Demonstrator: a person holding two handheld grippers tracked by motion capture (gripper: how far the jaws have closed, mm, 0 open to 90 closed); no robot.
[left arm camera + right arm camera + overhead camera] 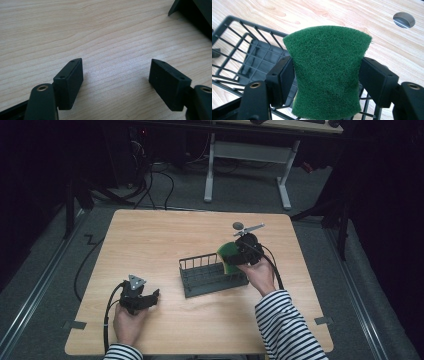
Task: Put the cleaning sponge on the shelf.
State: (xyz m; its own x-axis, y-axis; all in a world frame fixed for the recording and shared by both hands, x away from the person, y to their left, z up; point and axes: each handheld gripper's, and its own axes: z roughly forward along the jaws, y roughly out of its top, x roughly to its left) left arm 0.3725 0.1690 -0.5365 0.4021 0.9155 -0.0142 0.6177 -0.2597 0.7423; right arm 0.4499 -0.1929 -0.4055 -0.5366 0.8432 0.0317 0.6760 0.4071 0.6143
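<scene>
My right gripper (pixel 325 72) is shut on a green scouring sponge (pixel 327 72), whose sides are pinched in between the two black pads. In the high view the sponge (pixel 230 256) hangs over the right end of a dark wire basket (pixel 212 276), with the right gripper (pixel 245 251) beside it. Below the sponge, the basket's wire wall and grid floor (pixel 252 60) are visible. My left gripper (pixel 116 80) stands open over bare wood with nothing between its pads. It rests on the table at the front left (pixel 142 299), apart from the basket.
The light wooden table (pixel 165 235) holds the basket near its middle. A round cable hole (pixel 404 20) lies in the tabletop beyond the sponge. A corner of the dark basket (pixel 197 12) sits ahead of the left gripper. Desk legs and cables stand on the floor behind.
</scene>
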